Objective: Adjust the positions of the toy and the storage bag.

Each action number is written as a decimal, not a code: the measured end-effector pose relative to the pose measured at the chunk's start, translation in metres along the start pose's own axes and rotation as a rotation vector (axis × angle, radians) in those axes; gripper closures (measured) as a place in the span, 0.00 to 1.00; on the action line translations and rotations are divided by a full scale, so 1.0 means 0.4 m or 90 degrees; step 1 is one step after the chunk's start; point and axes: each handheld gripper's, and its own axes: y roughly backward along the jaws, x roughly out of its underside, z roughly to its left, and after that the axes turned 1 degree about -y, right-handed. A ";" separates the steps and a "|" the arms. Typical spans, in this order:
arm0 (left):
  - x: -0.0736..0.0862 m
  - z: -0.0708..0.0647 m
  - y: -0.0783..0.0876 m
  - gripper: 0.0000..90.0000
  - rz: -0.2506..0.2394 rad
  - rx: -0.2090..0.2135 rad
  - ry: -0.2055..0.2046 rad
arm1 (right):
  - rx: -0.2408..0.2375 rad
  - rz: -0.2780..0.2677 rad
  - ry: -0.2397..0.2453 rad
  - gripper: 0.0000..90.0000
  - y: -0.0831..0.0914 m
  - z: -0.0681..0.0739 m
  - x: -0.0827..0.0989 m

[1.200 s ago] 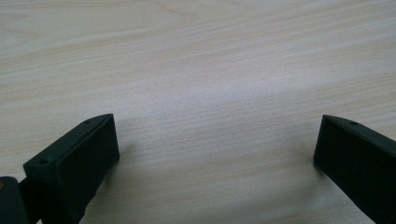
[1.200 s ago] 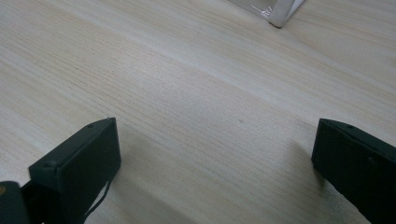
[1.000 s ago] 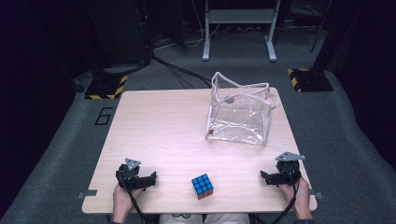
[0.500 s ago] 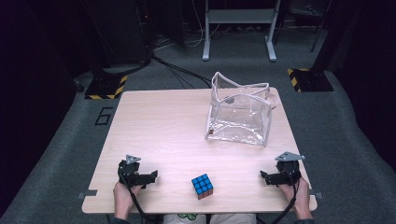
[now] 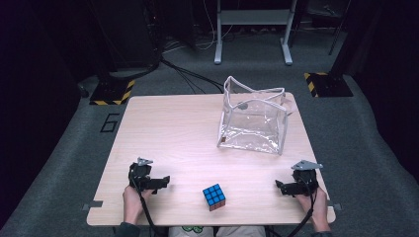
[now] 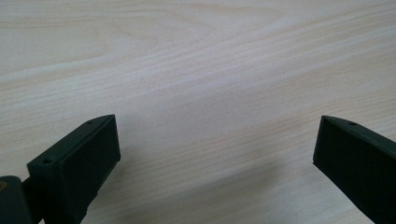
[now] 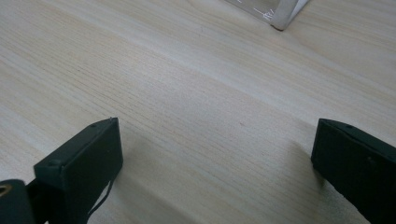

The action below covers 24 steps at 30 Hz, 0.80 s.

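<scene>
At lower left of the high view, the left gripper (image 5: 163, 182), jaws wide and empty like the right gripper (image 5: 280, 187), had turned toward the cube (image 5: 214, 196), suggesting an approach.

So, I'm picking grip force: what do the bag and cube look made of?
Bag: looks like clear, glossy soft plastic with white trim; the table shows through it. Cube: probably hard plastic, with blue tiles in a black grid.
</scene>
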 end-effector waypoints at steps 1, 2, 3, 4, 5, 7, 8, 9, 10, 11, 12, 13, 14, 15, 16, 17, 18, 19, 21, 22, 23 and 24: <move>-0.005 -0.003 -0.002 0.01 0.000 0.002 -0.006 | -0.002 0.001 -0.002 0.02 0.001 0.001 0.000; -0.007 -0.006 -0.003 0.01 -0.002 0.000 -0.008 | -0.003 0.002 -0.001 0.02 0.001 0.000 0.000; -0.012 -0.008 -0.004 0.01 -0.004 -0.001 -0.013 | -0.003 0.002 -0.001 0.02 0.001 0.000 0.000; -0.021 -0.009 -0.007 0.02 -0.011 0.002 -0.013 | -0.003 0.002 -0.002 0.02 0.001 0.000 0.000; -0.026 -0.009 -0.007 0.02 -0.012 0.003 -0.012 | -0.003 0.002 -0.002 0.02 0.001 0.000 0.000; -0.032 -0.010 -0.009 0.02 -0.016 0.004 -0.012 | -0.004 0.002 -0.001 0.02 0.001 0.000 0.000; -0.037 -0.011 -0.010 0.02 -0.015 0.006 -0.014 | -0.004 0.002 -0.001 0.02 0.001 0.000 0.000; -0.042 -0.013 -0.012 0.02 -0.019 0.006 -0.015 | -0.004 0.002 -0.001 0.02 0.001 0.000 0.000; -0.047 -0.015 -0.013 0.02 -0.020 0.009 -0.015 | -0.003 0.002 -0.001 0.02 0.001 0.000 0.000; -0.054 -0.018 -0.016 0.02 -0.021 0.011 -0.018 | -0.003 0.002 -0.001 0.02 0.001 0.000 0.000; -0.058 -0.020 -0.016 0.02 -0.020 0.014 -0.020 | -0.003 0.002 -0.001 0.02 0.001 0.000 0.000; -0.062 -0.022 -0.018 0.02 -0.024 0.015 -0.022 | -0.004 0.001 -0.001 0.02 0.001 0.000 0.000; -0.066 -0.025 -0.020 0.02 -0.023 0.014 -0.027 | 0.000 0.000 0.000 0.02 -0.001 -0.001 -0.001; -0.069 -0.027 -0.022 0.02 -0.021 0.016 -0.033 | 0.001 0.001 -0.001 0.02 -0.001 -0.002 -0.002; -0.076 -0.028 -0.025 0.03 -0.019 0.020 -0.038 | -0.002 0.000 0.003 0.02 -0.005 -0.005 -0.005; -0.076 -0.028 -0.025 0.03 -0.019 0.020 -0.038 | -0.002 0.000 0.003 0.02 -0.005 -0.005 -0.005; -0.082 -0.028 -0.025 0.03 -0.024 0.026 -0.040 | -0.005 0.002 0.000 0.02 -0.007 -0.004 -0.008; -0.082 -0.028 -0.025 0.03 -0.024 0.026 -0.040 | -0.005 0.002 0.000 0.02 -0.007 -0.004 -0.008; -0.089 -0.028 -0.025 0.03 -0.028 0.029 -0.041 | -0.002 0.001 0.003 0.02 -0.008 -0.005 -0.009; -0.096 -0.028 -0.023 0.03 -0.031 0.032 -0.042 | -0.001 0.000 0.001 0.02 -0.008 -0.004 -0.009; -0.099 -0.030 -0.024 0.03 -0.029 0.030 -0.044 | 0.000 0.000 0.000 0.02 -0.009 -0.004 -0.009; -0.099 -0.030 -0.024 0.03 -0.029 0.030 -0.044 | -0.002 0.001 0.002 0.02 -0.008 -0.005 -0.009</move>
